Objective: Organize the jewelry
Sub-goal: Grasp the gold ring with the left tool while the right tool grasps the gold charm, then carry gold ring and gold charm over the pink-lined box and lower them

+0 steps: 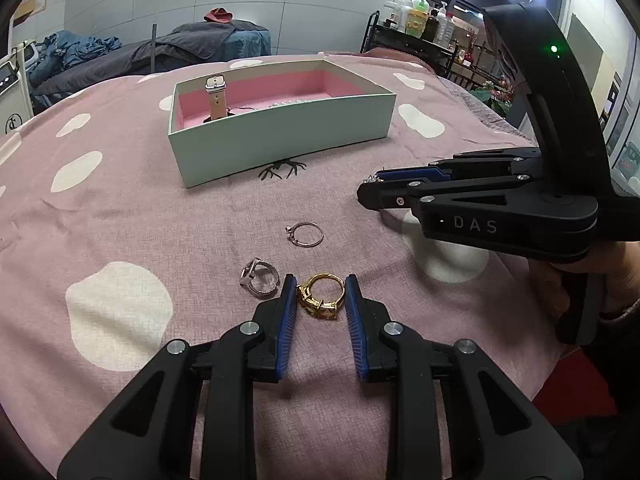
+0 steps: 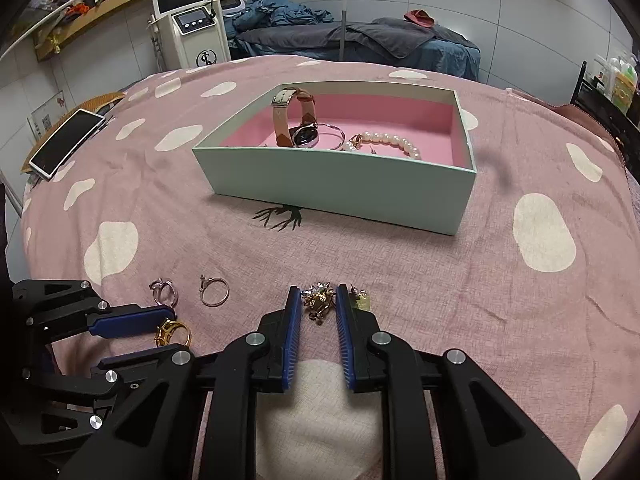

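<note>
we count three rings on the pink spotted cloth [image 1: 120, 208]: one gold ring [image 1: 321, 296], one chunky silver ring [image 1: 259, 276] just to its left, and one thin ring [image 1: 306, 234] a little farther toward the box. our left gripper [image 1: 320, 294] sits with its two blue pads either side of the gold ring, jaws narrow; we cannot tell whether they touch it. our right gripper [image 2: 318, 304] has its jaws narrow around one gold brooch [image 2: 318, 300], with one small pale charm [image 2: 362, 300] just outside its right finger; contact is not clear there either. the one mint box [image 2: 340, 188] with a pink lining stands well beyond, holding one watch [image 2: 296, 124], one bangle [image 2: 332, 134] and one pearl bracelet [image 2: 390, 142]. one tablet [image 2: 66, 144] lies at the far left edge.
</note>
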### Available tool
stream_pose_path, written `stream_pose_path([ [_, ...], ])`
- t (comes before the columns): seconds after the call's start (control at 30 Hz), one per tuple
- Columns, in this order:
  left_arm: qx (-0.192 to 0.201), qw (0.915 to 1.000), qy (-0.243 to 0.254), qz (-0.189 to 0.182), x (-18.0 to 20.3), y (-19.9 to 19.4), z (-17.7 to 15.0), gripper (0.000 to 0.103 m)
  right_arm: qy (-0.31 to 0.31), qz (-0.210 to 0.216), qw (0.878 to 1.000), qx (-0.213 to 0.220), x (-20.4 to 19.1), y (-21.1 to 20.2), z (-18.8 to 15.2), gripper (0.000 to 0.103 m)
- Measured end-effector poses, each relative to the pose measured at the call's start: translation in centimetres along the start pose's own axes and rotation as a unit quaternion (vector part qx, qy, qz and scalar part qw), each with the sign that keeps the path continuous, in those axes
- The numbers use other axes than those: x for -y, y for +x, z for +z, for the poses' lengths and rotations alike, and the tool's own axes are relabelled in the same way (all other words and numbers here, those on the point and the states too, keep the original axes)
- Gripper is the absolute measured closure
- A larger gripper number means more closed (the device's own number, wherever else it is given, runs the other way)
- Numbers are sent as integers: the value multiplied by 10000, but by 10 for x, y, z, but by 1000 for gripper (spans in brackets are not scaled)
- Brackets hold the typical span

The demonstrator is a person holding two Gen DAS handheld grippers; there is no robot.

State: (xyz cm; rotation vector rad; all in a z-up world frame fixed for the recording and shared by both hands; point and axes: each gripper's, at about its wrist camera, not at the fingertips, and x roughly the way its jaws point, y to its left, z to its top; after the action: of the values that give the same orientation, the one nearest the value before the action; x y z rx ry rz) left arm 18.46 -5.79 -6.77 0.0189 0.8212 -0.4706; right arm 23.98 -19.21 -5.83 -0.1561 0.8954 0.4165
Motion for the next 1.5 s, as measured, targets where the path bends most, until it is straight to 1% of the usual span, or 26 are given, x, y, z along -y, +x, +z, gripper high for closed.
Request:
stream_pose_path([
  [0.1, 25, 10000, -20, -33, -1, 0, 0, 78, 25, 65, 10000, 46, 1, -2, -1, 86],
  [0.27, 68, 9999, -29, -88, -2, -6, 1, 78, 88, 290, 9994, 145, 2, -12, -5, 86],
  [0.43, 212, 9997, 92, -81, -3, -18, 11, 78, 98, 448, 9986, 268, 3, -28, -3, 86],
  [0.57, 352, 9992, 180, -43, -9, -26, 31, 78, 120, 593, 9972, 430, 6, -42, 9, 86],
  [0.73, 587, 9978, 284, 85, -21, -29, 67, 78, -21, 473, 9970, 619, 9, -50, 37, 86],
  [0.8, 591, 9980, 232, 54, -28, -24, 82, 78, -33, 432, 9969, 657, 13, -49, 49, 86],
  [0.9, 501, 9986, 107, -88, -39, -12, 103, 78, 47, 417, 9970, 654, 23, -43, 67, 86],
  [0.97, 443, 9990, 67, -40, -45, -2, 116, 78, 90, 392, 9972, 624, 28, -37, 78, 86],
  [1.07, 256, 9996, -65, -112, -54, 16, 131, 78, 86, 275, 9983, 509, 33, -24, 94, 86],
  [1.13, 61, 9996, -136, -224, -59, 30, 139, 78, 102, 214, 9989, 396, 36, -13, 102, 86],
  [1.33, -320, 9991, -160, -228, -63, 59, 147, 78, 148, 29, 9999, 35, 44, 23, 119, 86],
  [1.5, -527, 9985, -46, -162, -63, 70, 146, 78, 119, -40, 9998, -178, 45, 43, 124, 86],
])
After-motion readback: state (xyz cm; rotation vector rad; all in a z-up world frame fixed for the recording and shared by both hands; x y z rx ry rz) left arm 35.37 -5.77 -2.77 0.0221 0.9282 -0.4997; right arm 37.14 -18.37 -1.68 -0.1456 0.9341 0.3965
